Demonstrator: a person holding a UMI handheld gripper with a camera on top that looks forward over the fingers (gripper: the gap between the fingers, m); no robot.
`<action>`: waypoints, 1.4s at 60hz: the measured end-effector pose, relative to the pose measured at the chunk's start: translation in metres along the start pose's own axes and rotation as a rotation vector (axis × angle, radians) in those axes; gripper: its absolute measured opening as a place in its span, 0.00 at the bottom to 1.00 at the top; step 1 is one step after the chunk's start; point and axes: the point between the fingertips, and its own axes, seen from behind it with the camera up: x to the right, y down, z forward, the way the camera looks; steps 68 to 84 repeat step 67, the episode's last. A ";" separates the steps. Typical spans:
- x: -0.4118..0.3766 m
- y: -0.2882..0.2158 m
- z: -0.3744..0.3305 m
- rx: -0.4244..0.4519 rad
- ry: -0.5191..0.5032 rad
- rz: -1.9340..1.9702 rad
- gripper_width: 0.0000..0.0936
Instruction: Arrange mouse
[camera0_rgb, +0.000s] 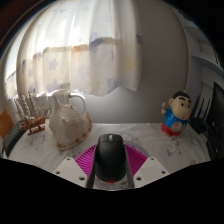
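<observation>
A black computer mouse sits between my two fingers, its scroll wheel pointing away from me. The pink pads press against both of its sides, so my gripper is shut on it. The mouse is over a white marbled table, near its front part. I cannot tell whether it rests on the table or is lifted a little above it.
A clear glass jug stands beyond the fingers to the left, with a small wooden rack further left. A cartoon boy figurine in red and yellow stands to the right. A pale curtain hangs behind the table.
</observation>
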 end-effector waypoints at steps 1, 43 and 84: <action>0.005 0.011 0.010 -0.014 0.003 -0.007 0.49; -0.002 0.035 -0.201 -0.312 -0.005 -0.002 0.92; -0.003 0.037 -0.247 -0.292 -0.030 -0.011 0.92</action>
